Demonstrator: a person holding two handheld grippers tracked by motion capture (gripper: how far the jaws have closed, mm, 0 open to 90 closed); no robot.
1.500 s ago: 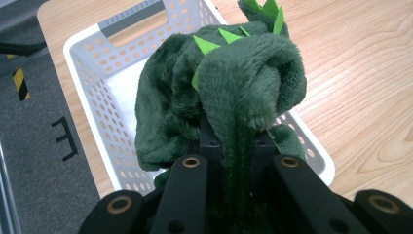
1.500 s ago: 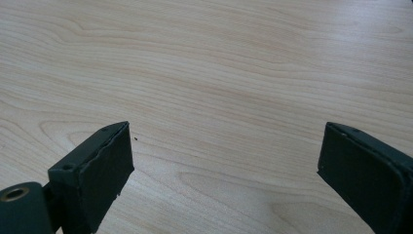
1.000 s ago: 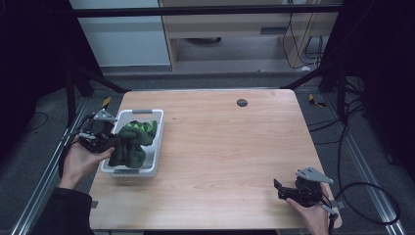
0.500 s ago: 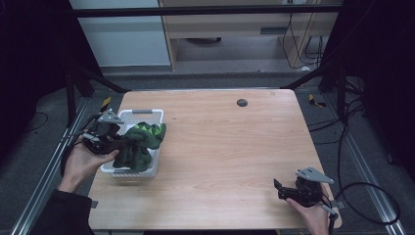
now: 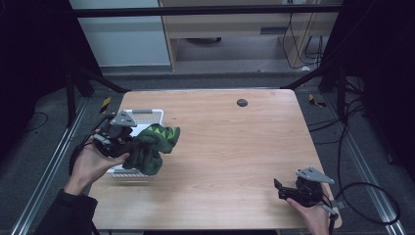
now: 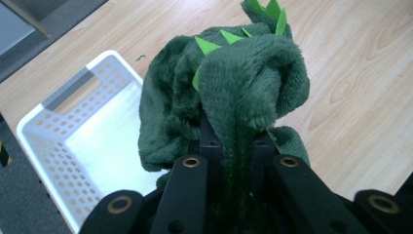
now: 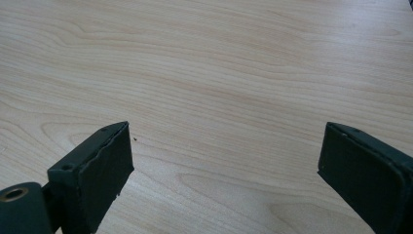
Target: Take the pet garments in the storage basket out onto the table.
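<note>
Left gripper view is showing the left gripper pinching a fuzzy dark-green plush with lime felt spikes above a perforated white basket; the right gripper is hovering spread over woodgrain table.

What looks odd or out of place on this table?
Nothing is spilled or broken. The green plush garment hangs bunched from the shut left gripper, lifted out of the white basket. The right gripper waits open above bare wood.

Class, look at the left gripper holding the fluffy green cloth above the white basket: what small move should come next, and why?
Probably carry the fluffy dark green cloth with light green spikes rightward onto bare wood of the wooden table and lower it. The left gripper is shut on it, it hangs above the rim of the white perforated plastic basket, and the right gripper waits open.
</note>
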